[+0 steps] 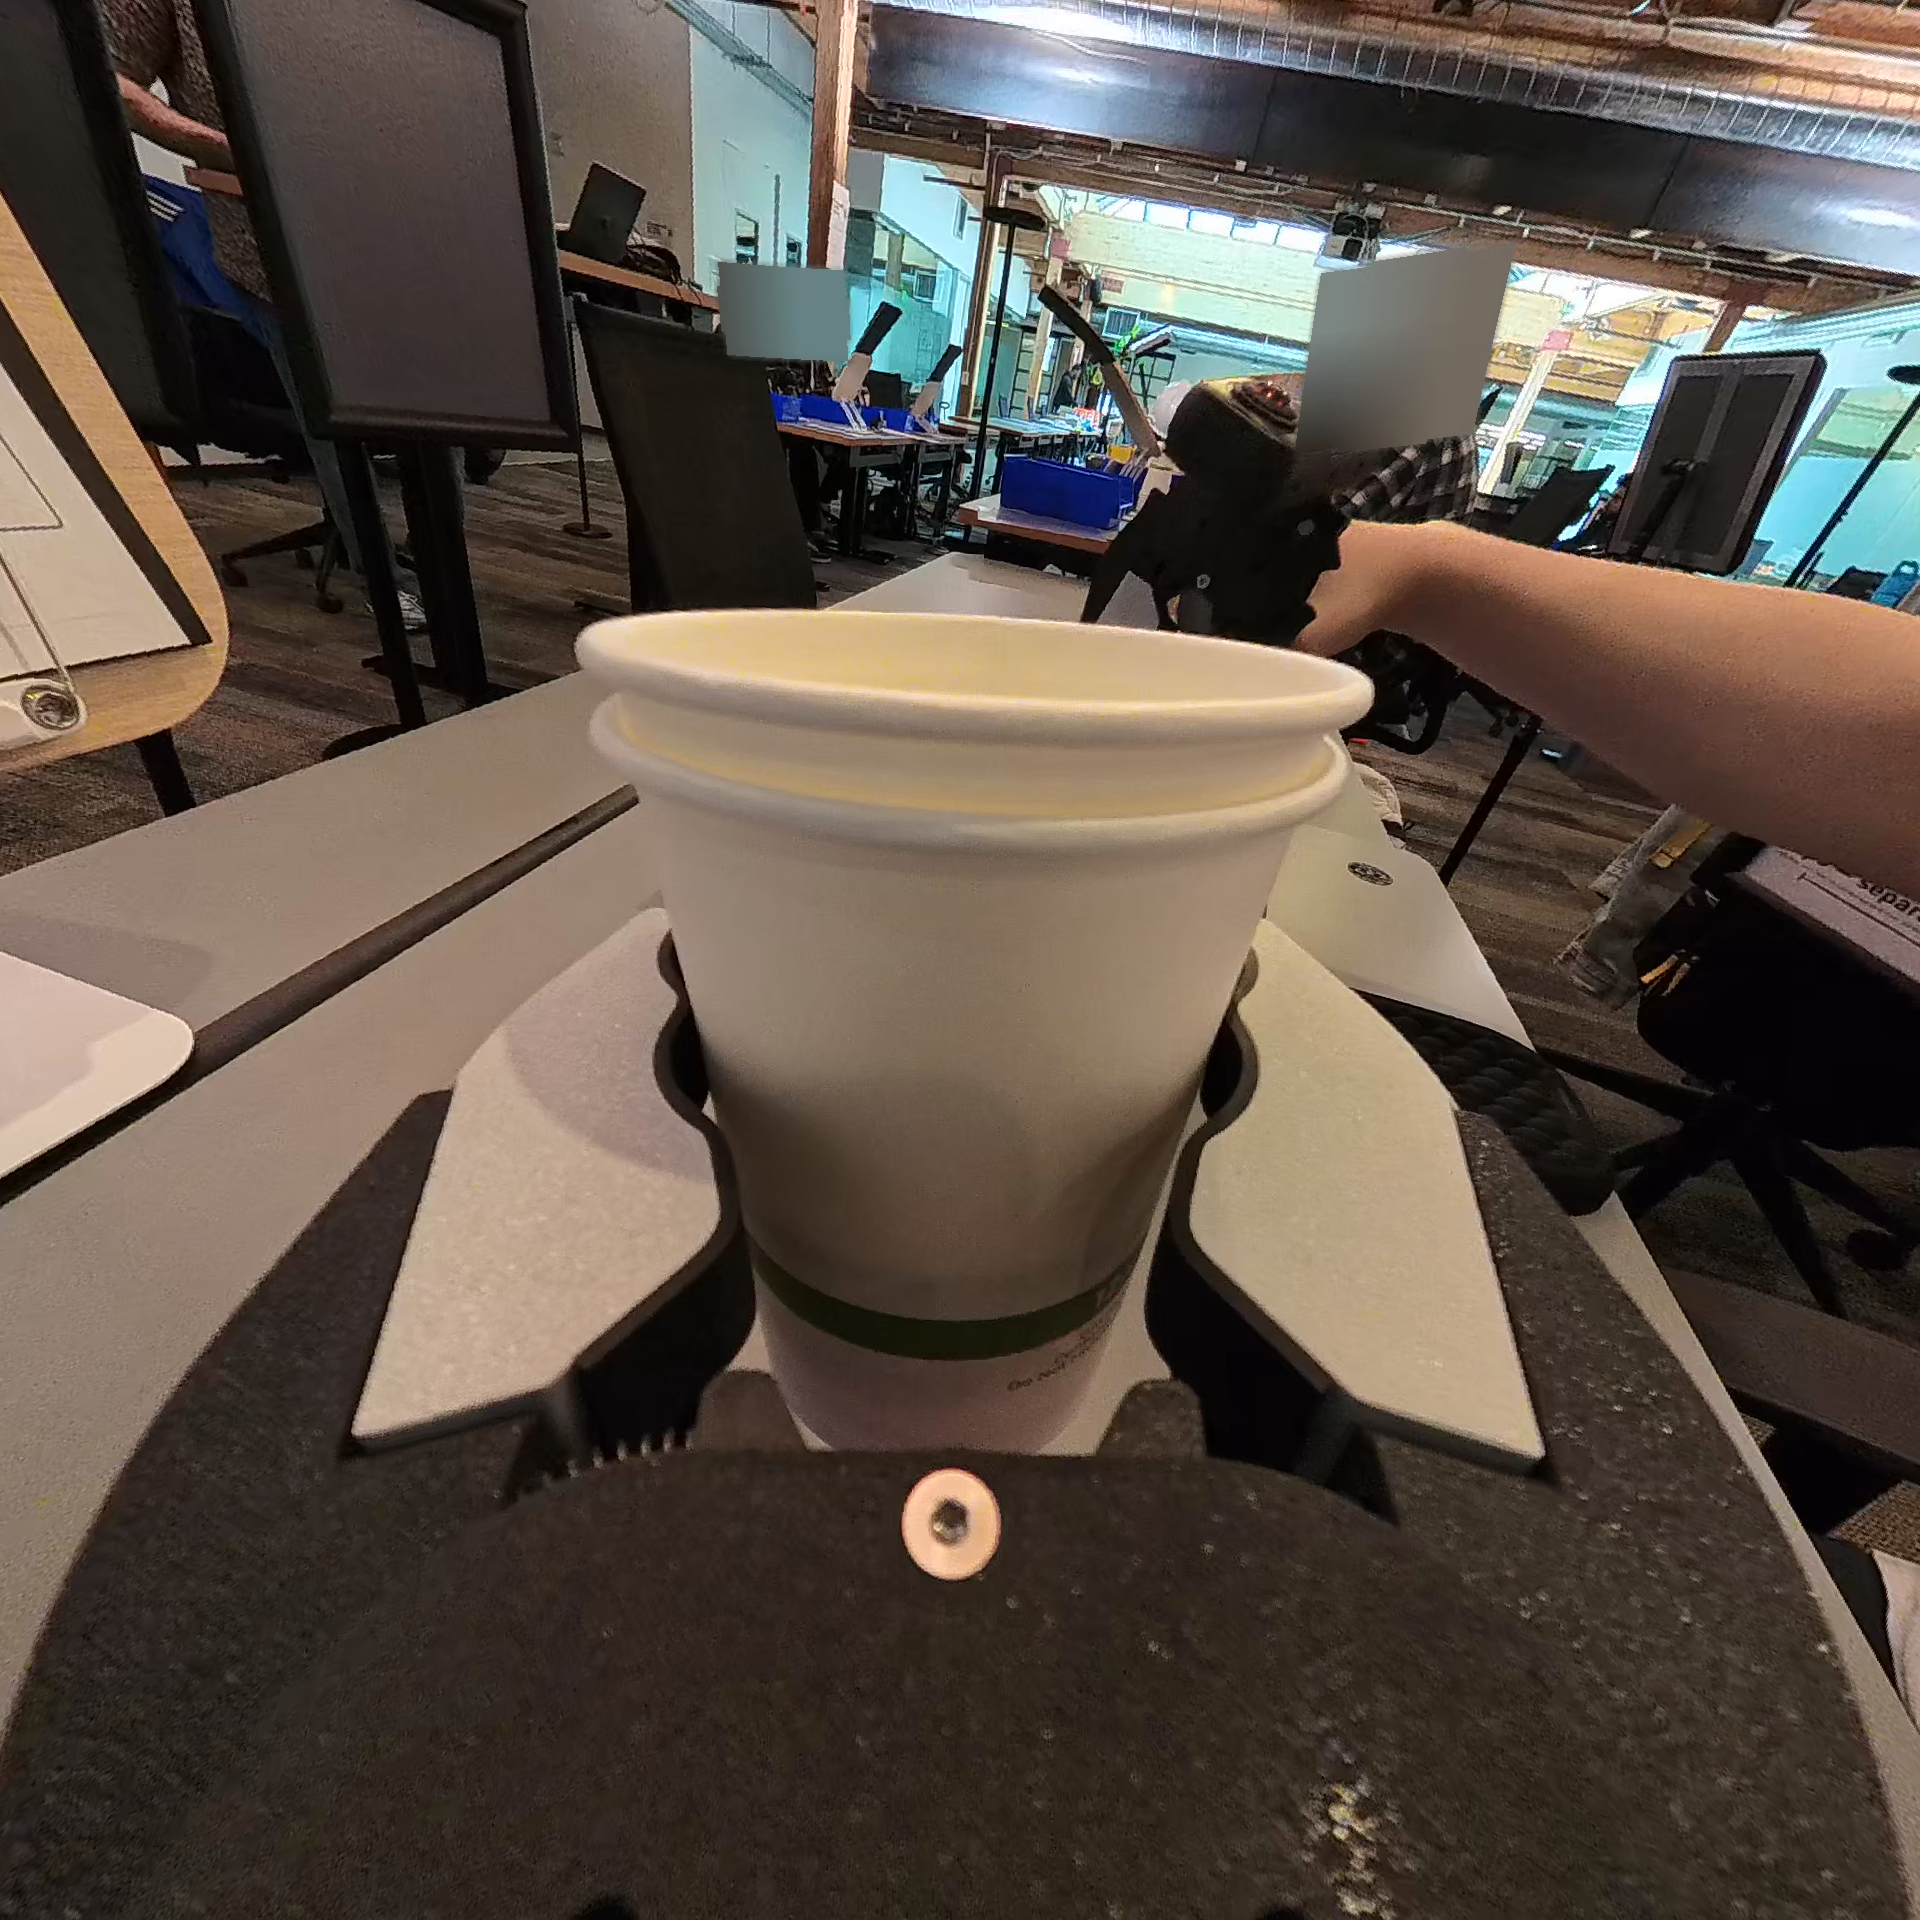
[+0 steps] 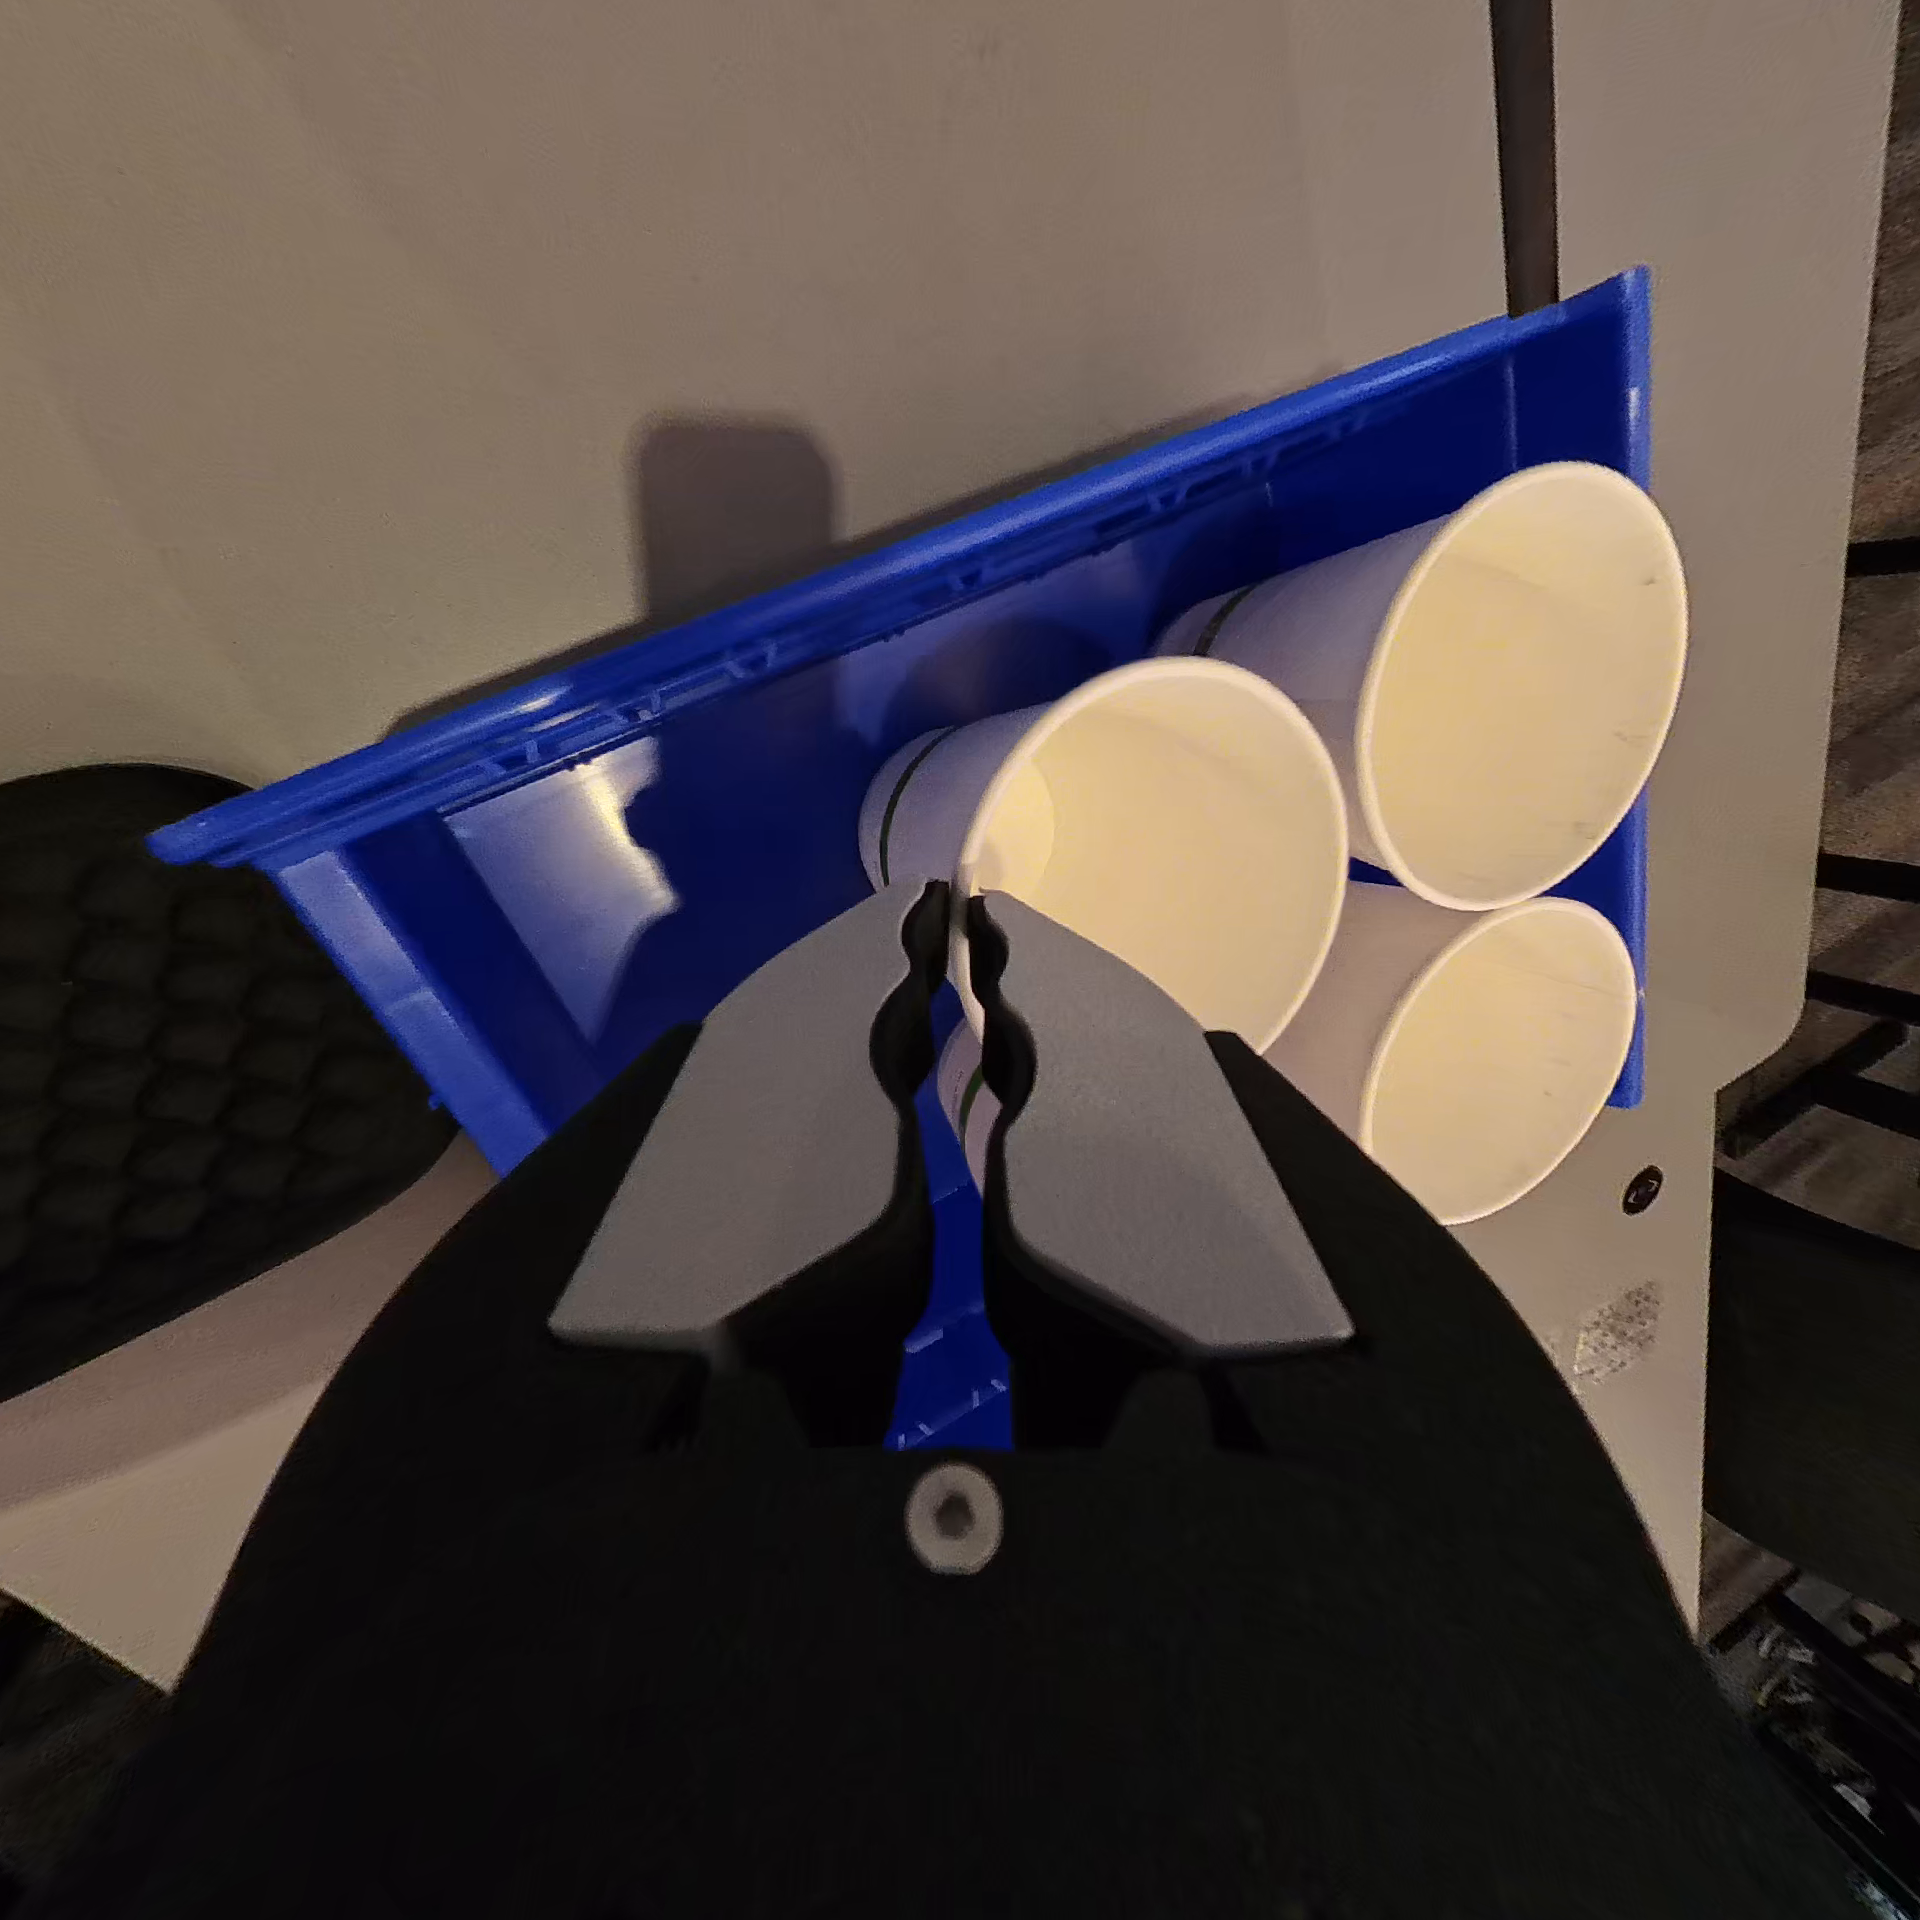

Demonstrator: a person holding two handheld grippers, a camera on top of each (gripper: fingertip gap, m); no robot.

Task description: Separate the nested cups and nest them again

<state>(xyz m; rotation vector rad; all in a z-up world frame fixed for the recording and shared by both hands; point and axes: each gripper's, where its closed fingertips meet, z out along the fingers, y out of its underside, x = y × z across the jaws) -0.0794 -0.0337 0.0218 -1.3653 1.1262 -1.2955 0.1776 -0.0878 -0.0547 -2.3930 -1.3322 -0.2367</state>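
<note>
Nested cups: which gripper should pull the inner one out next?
Left can't: the left gripper is shut on the outer cup. Right gripper must, but it's pinching a bin cup rim, so release first.

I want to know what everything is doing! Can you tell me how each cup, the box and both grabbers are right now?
Left gripper: shut on the outer cup.
Outer cup: upright, held.
Inner cup: nested in the outer cup, rim raised above it.
Right gripper: pinching one cup's rim.
Pinched cup: over the bin, open.
Two other cups: in the bin, empty.
Blue bin: on the table, partly filled.
</note>
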